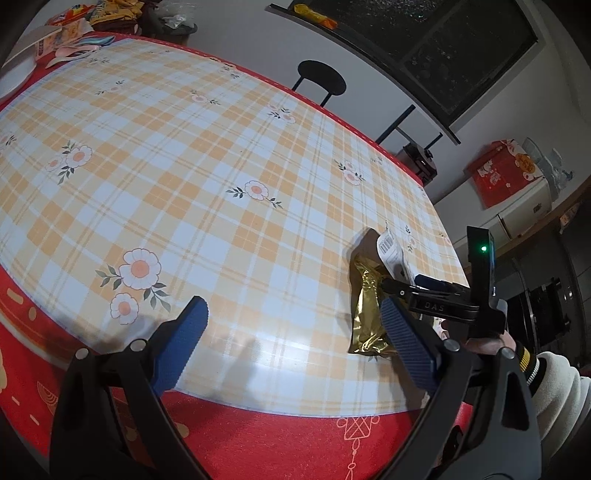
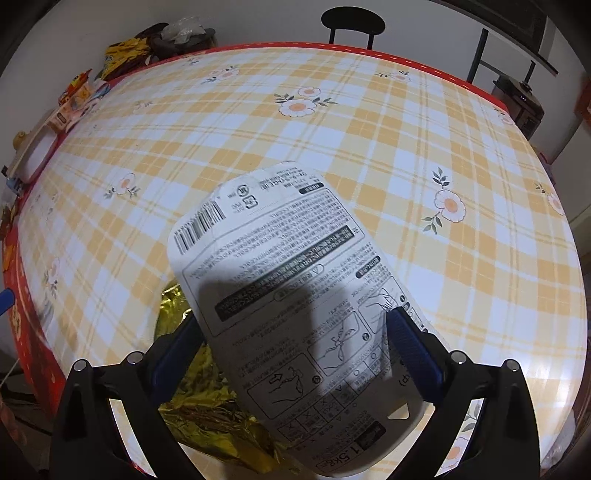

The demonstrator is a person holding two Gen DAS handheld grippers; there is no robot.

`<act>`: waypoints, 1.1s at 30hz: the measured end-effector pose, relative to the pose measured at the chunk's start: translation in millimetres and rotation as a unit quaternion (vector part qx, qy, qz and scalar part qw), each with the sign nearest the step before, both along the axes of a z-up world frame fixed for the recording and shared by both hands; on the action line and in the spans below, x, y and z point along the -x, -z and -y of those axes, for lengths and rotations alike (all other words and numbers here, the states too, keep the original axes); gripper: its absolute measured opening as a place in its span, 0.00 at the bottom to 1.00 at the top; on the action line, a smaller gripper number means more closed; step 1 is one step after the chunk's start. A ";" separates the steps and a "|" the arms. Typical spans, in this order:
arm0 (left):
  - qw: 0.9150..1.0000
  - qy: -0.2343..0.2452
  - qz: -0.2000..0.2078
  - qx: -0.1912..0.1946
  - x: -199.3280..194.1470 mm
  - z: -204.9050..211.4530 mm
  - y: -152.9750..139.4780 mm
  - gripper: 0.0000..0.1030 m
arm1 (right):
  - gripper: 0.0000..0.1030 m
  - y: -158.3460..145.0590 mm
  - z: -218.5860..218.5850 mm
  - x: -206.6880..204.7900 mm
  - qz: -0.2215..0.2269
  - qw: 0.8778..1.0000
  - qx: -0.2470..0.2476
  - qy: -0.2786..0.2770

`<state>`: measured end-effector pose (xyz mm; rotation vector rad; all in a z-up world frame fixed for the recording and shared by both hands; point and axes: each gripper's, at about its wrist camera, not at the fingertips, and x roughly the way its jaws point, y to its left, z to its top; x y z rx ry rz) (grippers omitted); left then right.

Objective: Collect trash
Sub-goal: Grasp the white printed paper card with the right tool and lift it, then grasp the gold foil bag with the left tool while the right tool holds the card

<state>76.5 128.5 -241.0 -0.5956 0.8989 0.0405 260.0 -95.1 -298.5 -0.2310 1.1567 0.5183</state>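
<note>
A white printed package card (image 2: 295, 295) with a barcode lies between my right gripper's (image 2: 291, 325) blue fingers (image 2: 410, 343), tilted up off the table; whether the fingers press on it does not show. A crumpled gold foil wrapper (image 2: 207, 417) lies under it on the checked tablecloth (image 2: 332, 129). In the left wrist view the gold wrapper (image 1: 367, 310) and the white card (image 1: 391, 254) sit at the table's near right, with the right gripper (image 1: 406, 284) at them. My left gripper (image 1: 295, 332) is open and empty above the table's near edge.
Snack packets and boxes (image 1: 70, 29) crowd the far left corner of the table, also in the right wrist view (image 2: 122, 59). A black stool (image 1: 321, 79) stands beyond the far edge. A red box (image 1: 504, 171) sits on a cabinet at the right.
</note>
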 end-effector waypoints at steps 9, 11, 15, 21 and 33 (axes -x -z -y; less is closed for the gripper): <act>1.000 0.014 0.008 0.006 -1.6 -0.7 -0.1 0.90 | 0.67 -17.8 10.8 5.3 0.009 0.999 -0.018 0.038; 1.000 0.016 0.010 0.008 -3.3 -1.7 0.3 0.90 | 0.58 -33.2 20.0 10.3 0.012 0.997 -0.050 0.056; 0.999 0.029 0.016 0.015 -13.5 3.1 1.2 0.90 | 0.42 -58.9 40.9 16.9 0.021 0.992 -0.093 0.079; 0.996 0.082 0.009 0.022 -38.2 33.4 11.2 0.89 | 0.27 -86.3 86.0 23.7 0.044 0.983 -0.127 0.122; 0.987 0.156 -0.025 0.022 -76.4 86.2 42.3 0.89 | 0.11 -81.8 151.5 40.0 0.045 0.972 -0.133 0.187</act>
